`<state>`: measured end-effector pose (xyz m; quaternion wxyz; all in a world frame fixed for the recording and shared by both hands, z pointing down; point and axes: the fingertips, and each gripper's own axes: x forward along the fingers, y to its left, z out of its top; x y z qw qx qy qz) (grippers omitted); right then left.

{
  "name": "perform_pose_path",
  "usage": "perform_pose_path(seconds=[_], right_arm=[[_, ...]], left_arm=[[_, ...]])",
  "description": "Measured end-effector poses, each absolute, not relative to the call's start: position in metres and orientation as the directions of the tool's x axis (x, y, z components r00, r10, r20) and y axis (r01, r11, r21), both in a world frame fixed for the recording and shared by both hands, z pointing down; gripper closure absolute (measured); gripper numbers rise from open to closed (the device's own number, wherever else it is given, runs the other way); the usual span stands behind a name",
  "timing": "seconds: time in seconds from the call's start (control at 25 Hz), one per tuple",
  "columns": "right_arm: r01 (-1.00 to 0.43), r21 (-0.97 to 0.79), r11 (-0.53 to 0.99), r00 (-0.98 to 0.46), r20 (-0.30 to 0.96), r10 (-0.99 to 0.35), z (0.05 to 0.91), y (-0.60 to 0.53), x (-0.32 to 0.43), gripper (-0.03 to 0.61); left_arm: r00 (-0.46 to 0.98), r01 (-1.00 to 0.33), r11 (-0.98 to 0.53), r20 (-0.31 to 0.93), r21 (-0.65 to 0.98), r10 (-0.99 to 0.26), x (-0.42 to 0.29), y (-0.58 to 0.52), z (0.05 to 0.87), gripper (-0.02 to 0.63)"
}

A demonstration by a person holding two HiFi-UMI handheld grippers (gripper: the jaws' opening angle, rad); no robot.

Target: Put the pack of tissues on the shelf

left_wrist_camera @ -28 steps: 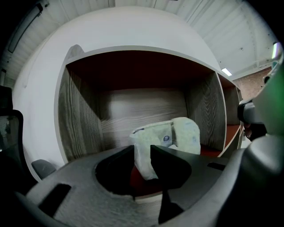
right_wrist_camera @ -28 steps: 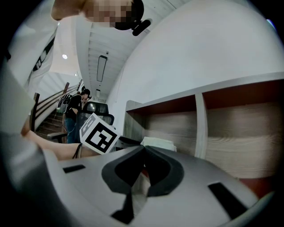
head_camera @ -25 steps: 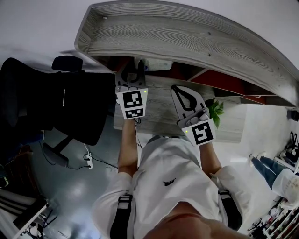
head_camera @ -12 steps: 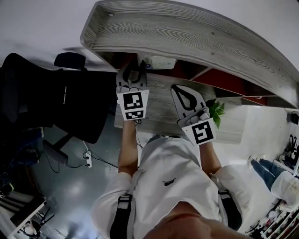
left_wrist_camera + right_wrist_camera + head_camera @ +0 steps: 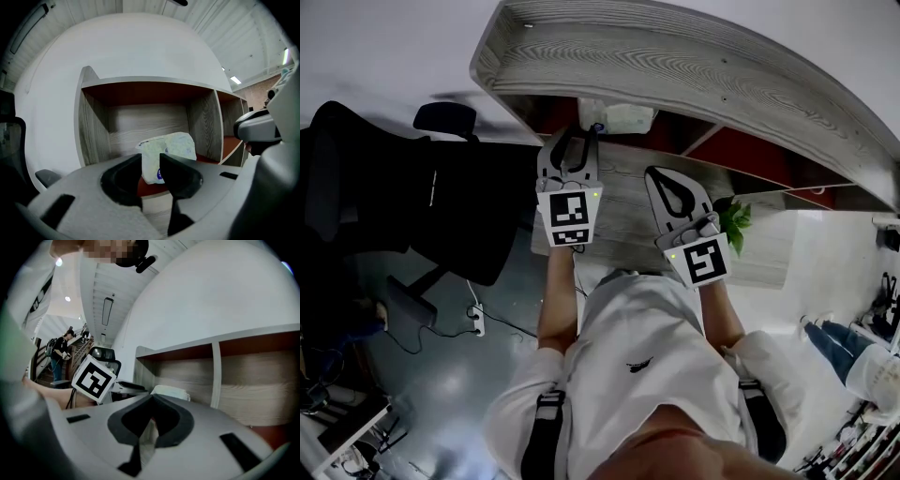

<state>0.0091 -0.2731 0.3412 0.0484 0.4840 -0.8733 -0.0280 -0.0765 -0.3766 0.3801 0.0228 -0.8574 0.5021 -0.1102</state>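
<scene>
The pack of tissues (image 5: 619, 117), pale with a blue mark, hangs at the mouth of the leftmost compartment of the grey wooden shelf (image 5: 694, 66). My left gripper (image 5: 579, 133) is shut on its near edge. In the left gripper view the pack of tissues (image 5: 173, 147) sticks out past the jaws, over the red floor of the shelf (image 5: 89, 126); whether it touches that floor I cannot tell. My right gripper (image 5: 663, 176) is shut and holds nothing, lower and to the right over the desk. From the right gripper (image 5: 151, 401) view, the pack (image 5: 171, 392) shows just beyond the jaws.
A black office chair (image 5: 412, 206) stands to the left. A green plant (image 5: 733, 220) sits at the right of the wooden desk (image 5: 623, 234). A power strip (image 5: 475, 323) lies on the floor. People (image 5: 61, 350) stand far off in the room.
My left gripper has moved up and forward with the pack, which now reaches the shelf's compartment opening. The right gripper has stayed about where it was.
</scene>
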Motion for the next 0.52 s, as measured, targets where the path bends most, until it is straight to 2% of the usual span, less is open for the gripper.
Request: perform_pose_path(seconds=[0.52], right_arm=[[-0.845, 0.106, 0.525, -0.521, 0.066, -0.851, 0.341, -0.259, 0.011, 0.554]], left_arm=[[0.496, -0.845, -0.515, 0.145, -0.148, -0.856, -0.071, -0.347, 0.374, 0.491]])
